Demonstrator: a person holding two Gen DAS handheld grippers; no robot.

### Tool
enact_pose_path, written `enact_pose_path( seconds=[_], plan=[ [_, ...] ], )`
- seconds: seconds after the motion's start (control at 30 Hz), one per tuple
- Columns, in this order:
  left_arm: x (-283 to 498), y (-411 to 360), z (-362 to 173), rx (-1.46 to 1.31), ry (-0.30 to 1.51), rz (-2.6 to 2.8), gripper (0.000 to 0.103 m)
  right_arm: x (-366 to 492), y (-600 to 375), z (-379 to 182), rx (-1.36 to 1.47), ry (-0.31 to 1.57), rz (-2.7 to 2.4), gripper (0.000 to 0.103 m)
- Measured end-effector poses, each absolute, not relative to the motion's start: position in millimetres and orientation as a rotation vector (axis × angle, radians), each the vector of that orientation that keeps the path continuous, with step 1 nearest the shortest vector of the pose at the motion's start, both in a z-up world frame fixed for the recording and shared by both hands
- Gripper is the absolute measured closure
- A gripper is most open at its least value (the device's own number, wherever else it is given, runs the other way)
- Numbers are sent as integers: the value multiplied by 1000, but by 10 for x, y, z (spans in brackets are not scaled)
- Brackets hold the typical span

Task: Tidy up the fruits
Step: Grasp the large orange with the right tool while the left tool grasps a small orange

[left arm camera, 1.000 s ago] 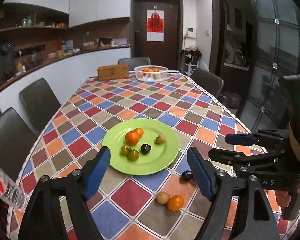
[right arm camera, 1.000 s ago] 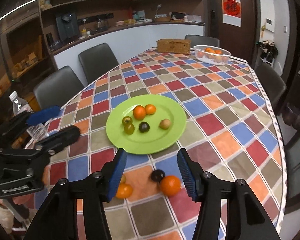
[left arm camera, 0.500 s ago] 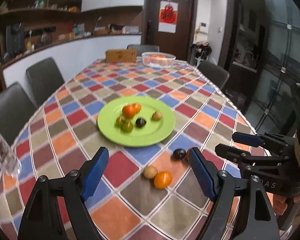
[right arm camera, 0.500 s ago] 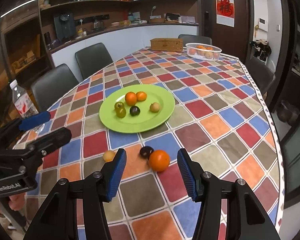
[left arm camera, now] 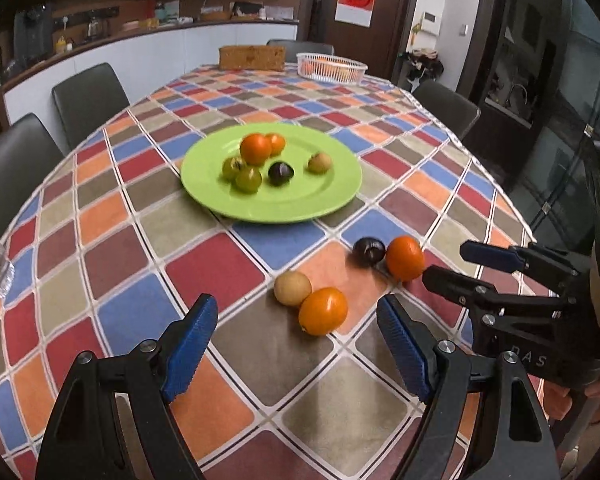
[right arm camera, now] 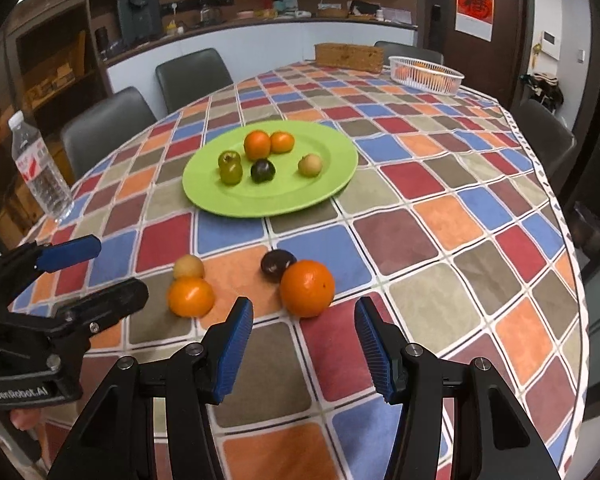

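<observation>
Six fruits are counted on the green plate [left arm camera: 332, 196] at the centre of the frame: two oranges [left arm camera: 255, 149], two green fruits [left arm camera: 248, 179], one dark plum [left arm camera: 280, 173] and one tan fruit [left arm camera: 319, 162]. Four more are seen on the checked tablecloth [left arm camera: 216, 268] below the plate, in two touching pairs: a tan round fruit [left arm camera: 292, 288] against a yellow-orange fruit [left arm camera: 323, 311], and a dark fruit [left arm camera: 368, 251] against an orange [left arm camera: 405, 258]. The pairs are set apart by a gap of bare cloth.

The left gripper [left arm camera: 296, 344] is held wide open at the bottom of its frame, with nothing between its blue pads; the tan and yellow-orange pair lies just beyond its tips. The right gripper [right arm camera: 304, 344] is likewise spread wide and empty, and the orange [right arm camera: 307, 288] sits just past its tips with the dark fruit [right arm camera: 277, 265] behind.

At the left edge of the right-wrist frame one water bottle [right arm camera: 40, 172] is seen close to the table's rim. One white basket [right arm camera: 426, 74] and one brown box [right arm camera: 349, 57] are placed at the far end. Open cloth is left on the right side, up to the table's curved edge.
</observation>
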State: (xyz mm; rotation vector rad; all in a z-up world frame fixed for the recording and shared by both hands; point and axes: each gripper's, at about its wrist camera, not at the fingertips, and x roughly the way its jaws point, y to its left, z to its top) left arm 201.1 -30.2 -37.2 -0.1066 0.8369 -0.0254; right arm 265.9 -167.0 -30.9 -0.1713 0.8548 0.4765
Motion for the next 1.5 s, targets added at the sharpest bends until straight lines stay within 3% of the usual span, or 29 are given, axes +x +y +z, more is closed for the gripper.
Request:
enact_pose_path(
  seconds=[0.3,0.77,1.17,1.5],
  plan=[
    [2118,-368,-568,-116,873,-16,26,2841,-1643,-493,-164,895,497,49],
    [2283,-356,-767,-264,970,-52,63,2993,-1569,-654,-139,937,510,52],
    [2338,-376,-799,-265,979,-58,68,3008,-1533,-682,-132,934,496,63],
    [2305,-404,-707,-241,940,-85,70,2948,-1580,-644,-94,927,506,63]
  ],
)
